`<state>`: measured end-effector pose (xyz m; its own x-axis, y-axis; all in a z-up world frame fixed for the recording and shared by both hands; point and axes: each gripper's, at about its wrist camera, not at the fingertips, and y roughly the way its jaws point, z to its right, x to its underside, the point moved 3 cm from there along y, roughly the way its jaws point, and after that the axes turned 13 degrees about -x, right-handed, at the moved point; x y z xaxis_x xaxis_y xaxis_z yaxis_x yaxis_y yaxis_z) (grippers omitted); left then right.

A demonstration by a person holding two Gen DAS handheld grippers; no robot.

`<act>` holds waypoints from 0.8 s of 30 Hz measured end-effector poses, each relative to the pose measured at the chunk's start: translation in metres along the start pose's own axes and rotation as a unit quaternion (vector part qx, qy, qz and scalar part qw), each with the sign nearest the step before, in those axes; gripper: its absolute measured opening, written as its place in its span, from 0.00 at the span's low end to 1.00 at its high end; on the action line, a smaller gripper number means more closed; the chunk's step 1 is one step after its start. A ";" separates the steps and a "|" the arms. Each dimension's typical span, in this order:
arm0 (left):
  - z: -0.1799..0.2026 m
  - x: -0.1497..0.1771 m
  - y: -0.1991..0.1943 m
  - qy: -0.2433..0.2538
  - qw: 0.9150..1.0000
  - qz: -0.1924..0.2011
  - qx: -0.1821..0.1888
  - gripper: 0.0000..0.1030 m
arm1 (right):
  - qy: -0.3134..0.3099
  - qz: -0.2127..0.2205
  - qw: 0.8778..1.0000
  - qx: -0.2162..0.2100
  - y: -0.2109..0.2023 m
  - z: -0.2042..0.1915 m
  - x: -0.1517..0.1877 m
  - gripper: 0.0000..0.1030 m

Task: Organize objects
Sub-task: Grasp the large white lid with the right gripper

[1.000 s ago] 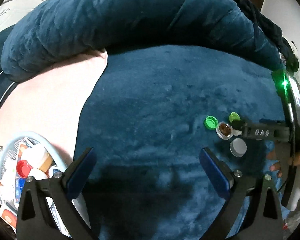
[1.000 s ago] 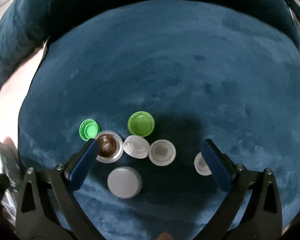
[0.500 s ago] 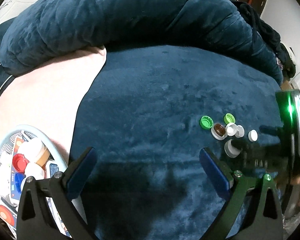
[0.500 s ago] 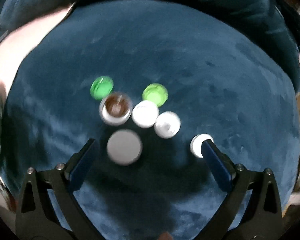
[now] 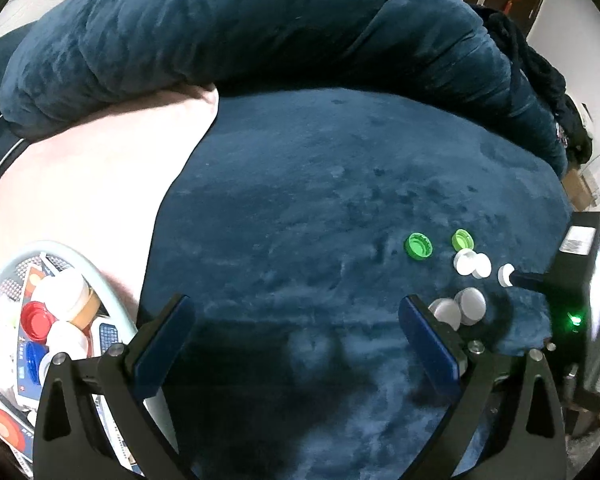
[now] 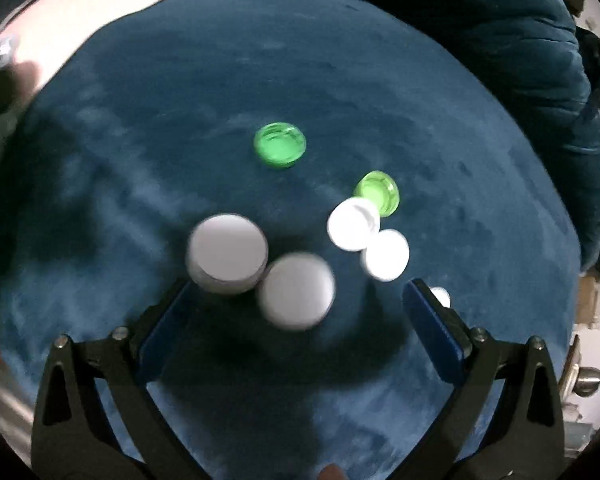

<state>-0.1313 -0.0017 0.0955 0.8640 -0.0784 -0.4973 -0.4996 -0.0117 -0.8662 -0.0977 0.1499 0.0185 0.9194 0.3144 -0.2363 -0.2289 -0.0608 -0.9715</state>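
Observation:
Several bottle caps lie on a dark blue plush blanket (image 5: 300, 220). In the right wrist view, blurred by motion, are a green cap (image 6: 280, 145), a lime cap (image 6: 378, 192), two white caps (image 6: 354, 224) (image 6: 386, 254), two larger grey caps (image 6: 227, 252) (image 6: 297, 296) and a small white cap (image 6: 440, 296) by the right finger. My right gripper (image 6: 296, 320) is open and empty above the grey caps. My left gripper (image 5: 296, 344) is open and empty over bare blanket; the caps (image 5: 418, 246) lie to its right, beside the right gripper's body (image 5: 580, 280).
A pale blue basket (image 5: 100, 276) at lower left holds several caps and lids in red, white and blue. A pink cloth (image 5: 100, 168) lies under it. A rolled blue blanket ridge (image 5: 260, 32) runs along the back.
The right gripper has swung and come lower over the caps, which sit nearer its fingers. The brown-centred cap now shows grey and lies beside the grey cap. The left gripper has barely moved.

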 end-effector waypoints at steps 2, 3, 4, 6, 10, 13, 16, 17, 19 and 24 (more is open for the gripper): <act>0.000 0.000 -0.002 0.001 1.000 0.003 0.001 0.99 | 0.004 0.008 1.000 -0.018 -0.009 0.000 0.003 1.00; 0.000 0.000 -0.003 0.001 1.000 0.003 0.001 0.99 | 0.014 0.015 0.999 -0.024 -0.012 0.003 0.003 1.00; 0.000 0.000 -0.003 0.002 1.000 0.003 0.001 0.99 | 0.027 0.020 0.999 -0.031 -0.014 0.006 0.005 1.00; 0.001 0.000 -0.003 0.002 1.000 0.002 -0.004 0.99 | 0.067 0.037 0.995 -0.061 -0.019 0.011 0.001 1.00; -0.001 -0.001 0.001 -0.002 1.000 -0.005 -0.009 0.99 | 0.107 0.060 0.986 -0.109 -0.024 0.008 0.001 0.98; -0.002 -0.001 0.001 -0.003 1.000 -0.005 -0.010 0.99 | 0.037 0.065 0.992 -0.098 -0.022 -0.012 -0.007 0.89; -0.001 0.000 0.001 0.003 1.000 -0.003 -0.014 0.99 | -0.034 0.047 0.994 -0.089 -0.011 -0.033 -0.009 0.80; -0.001 0.000 0.002 0.003 1.000 -0.005 -0.016 0.99 | -0.050 0.037 0.994 -0.086 -0.005 -0.038 -0.007 0.76; -0.001 -0.001 0.003 0.002 1.000 -0.007 -0.016 0.99 | -0.074 0.013 0.994 -0.081 0.008 -0.046 -0.003 0.57; 0.005 -0.002 0.005 0.003 1.000 -0.012 -0.009 0.99 | -0.065 0.022 0.993 -0.091 -0.003 -0.047 0.000 0.40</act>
<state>-0.1356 0.0035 0.0919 0.8753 -0.0847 -0.4762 -0.4800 -0.0312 -0.8767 -0.0819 0.1058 0.0202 0.8576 0.4275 -0.2859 -0.1954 -0.2434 -0.9500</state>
